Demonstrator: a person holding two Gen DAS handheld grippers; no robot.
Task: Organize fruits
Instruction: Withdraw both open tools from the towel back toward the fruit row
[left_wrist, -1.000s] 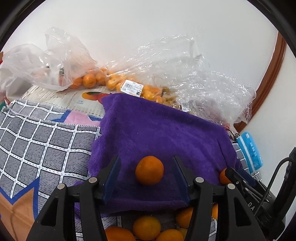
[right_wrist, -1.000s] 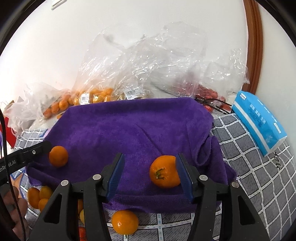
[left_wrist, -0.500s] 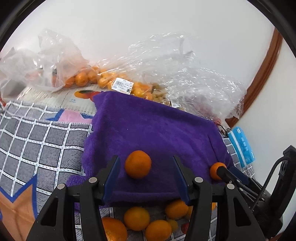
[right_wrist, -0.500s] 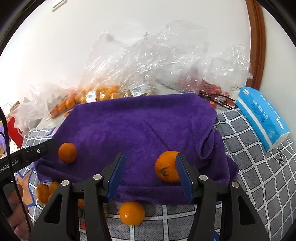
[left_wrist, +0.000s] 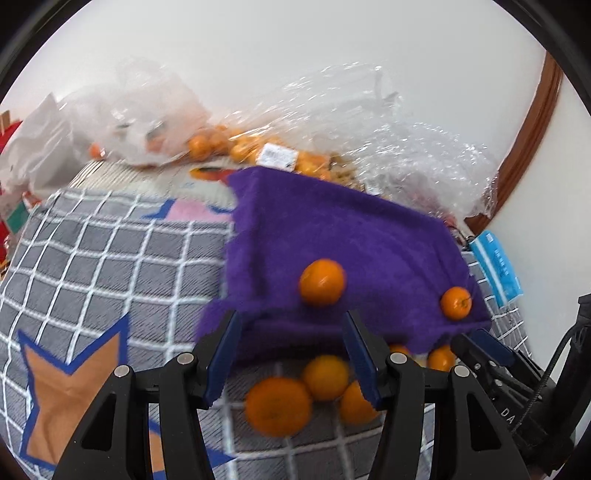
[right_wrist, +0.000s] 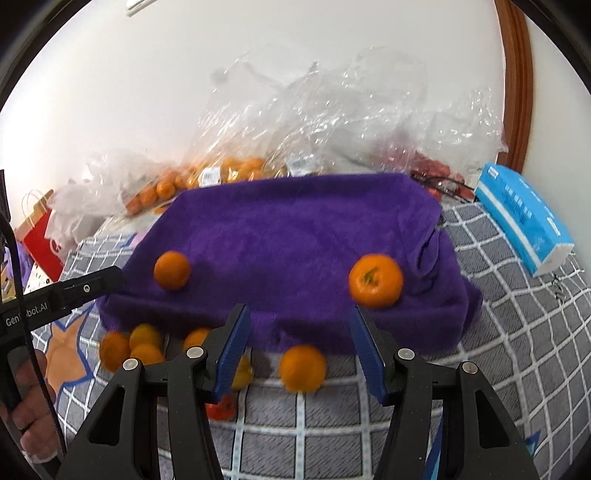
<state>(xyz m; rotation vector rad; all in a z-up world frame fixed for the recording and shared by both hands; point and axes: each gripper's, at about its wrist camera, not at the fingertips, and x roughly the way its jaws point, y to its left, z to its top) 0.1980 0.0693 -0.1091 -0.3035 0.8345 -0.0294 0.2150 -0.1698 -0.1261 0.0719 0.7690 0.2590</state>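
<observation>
A purple towel (left_wrist: 332, 236) (right_wrist: 295, 236) lies on a grey checked cloth. Two tangerines rest on it: a left one (left_wrist: 322, 282) (right_wrist: 171, 270) and a right one (left_wrist: 455, 302) (right_wrist: 375, 280). Several loose tangerines (left_wrist: 325, 376) (right_wrist: 303, 367) lie on the cloth before the towel's front edge. My left gripper (left_wrist: 291, 354) is open and empty, just short of the towel edge. My right gripper (right_wrist: 299, 343) is open and empty, above the front edge, with the right tangerine just beyond its right fingertip.
Clear plastic bags of small oranges (left_wrist: 236, 147) (right_wrist: 236, 166) sit against the white wall behind the towel. A blue tissue pack (right_wrist: 524, 218) (left_wrist: 496, 264) lies at the right. A red paper bag (right_wrist: 40, 236) stands at the left. A small red fruit (right_wrist: 221, 406) lies by my right gripper.
Both grippers have pulled back toward me from the towel, leaving one tangerine each lying on it. More of the loose tangerines in front of the towel now show.
</observation>
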